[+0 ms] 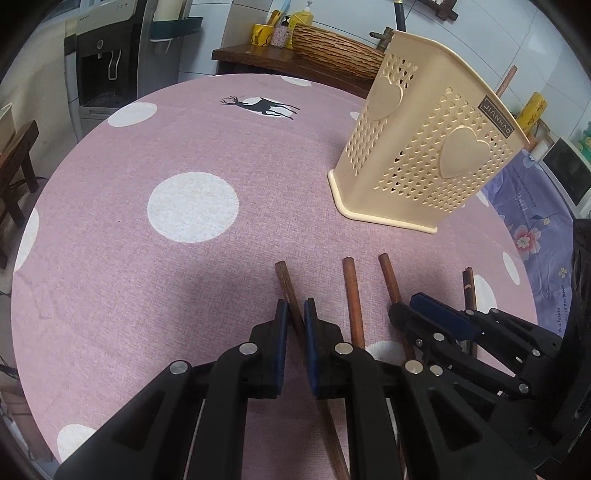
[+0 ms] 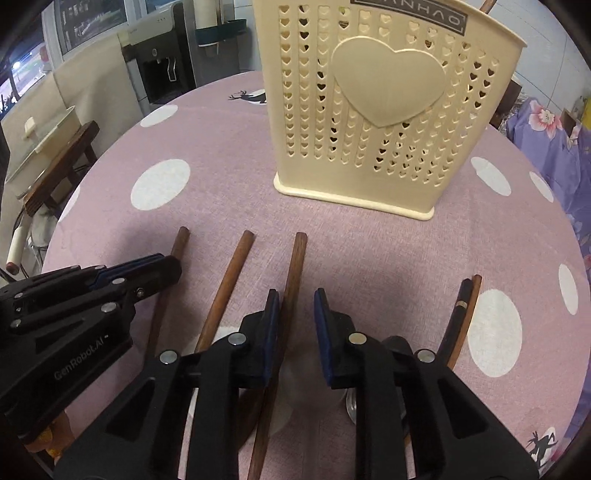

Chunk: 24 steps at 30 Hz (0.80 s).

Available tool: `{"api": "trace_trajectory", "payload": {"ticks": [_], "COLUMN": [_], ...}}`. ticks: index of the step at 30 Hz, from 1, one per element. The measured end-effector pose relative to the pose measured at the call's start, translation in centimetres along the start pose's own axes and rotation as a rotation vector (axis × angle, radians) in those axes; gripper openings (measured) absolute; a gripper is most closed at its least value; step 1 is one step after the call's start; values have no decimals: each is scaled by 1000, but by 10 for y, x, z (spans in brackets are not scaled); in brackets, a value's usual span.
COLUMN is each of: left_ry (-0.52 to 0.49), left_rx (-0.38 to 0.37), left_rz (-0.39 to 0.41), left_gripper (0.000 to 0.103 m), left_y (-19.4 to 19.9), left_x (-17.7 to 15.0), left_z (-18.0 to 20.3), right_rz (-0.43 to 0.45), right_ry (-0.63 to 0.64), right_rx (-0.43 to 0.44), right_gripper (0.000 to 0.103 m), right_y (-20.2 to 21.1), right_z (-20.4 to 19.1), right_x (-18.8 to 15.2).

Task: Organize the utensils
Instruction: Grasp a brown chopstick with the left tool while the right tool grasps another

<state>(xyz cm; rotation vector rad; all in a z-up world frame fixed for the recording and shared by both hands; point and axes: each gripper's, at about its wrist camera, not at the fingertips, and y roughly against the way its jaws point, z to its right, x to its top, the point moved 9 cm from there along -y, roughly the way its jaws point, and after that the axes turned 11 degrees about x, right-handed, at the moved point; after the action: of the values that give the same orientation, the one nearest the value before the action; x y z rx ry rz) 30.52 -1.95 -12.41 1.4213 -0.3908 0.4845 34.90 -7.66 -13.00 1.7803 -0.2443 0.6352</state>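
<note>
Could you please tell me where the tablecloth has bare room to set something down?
Free: the broad stretch left of the cream utensil holder, around the large white dot. Crowded: the near edge, where wooden utensil handles lie among both grippers.

Five wooden chopsticks [image 2: 229,288] lie on the tabletop [image 2: 369,251]: three single and apart, two together as a pair [image 2: 463,317]. One perforated cream holder [image 2: 384,110] stands upright, with one further stick [image 2: 487,6] showing above its rim. Two grippers are in view.
</note>
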Motion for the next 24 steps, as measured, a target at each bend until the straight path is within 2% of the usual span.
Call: {"api": "trace_trajectory", "payload": {"ticks": [5,10,15,24], "left_ry": [5,-17,-27,18], "left_rx": [16,51,87,75], "left_rz": [11,27,43,43], "left_gripper": [11,11,10,9], "left_y": [0,0,1,2], "left_x": [1,0,-1,1], "left_z": [1,3,4,1], "right_rz": [16,33,51,84], "right_ry": [-2,-13,-49,-157], "right_rx": [-13,-16,-1,110], "right_gripper": [20,11,10,9], "right_y": [-4,-6,-4,2], "right_z": [3,6,12,21], "right_x": [6,9,10,13]}}
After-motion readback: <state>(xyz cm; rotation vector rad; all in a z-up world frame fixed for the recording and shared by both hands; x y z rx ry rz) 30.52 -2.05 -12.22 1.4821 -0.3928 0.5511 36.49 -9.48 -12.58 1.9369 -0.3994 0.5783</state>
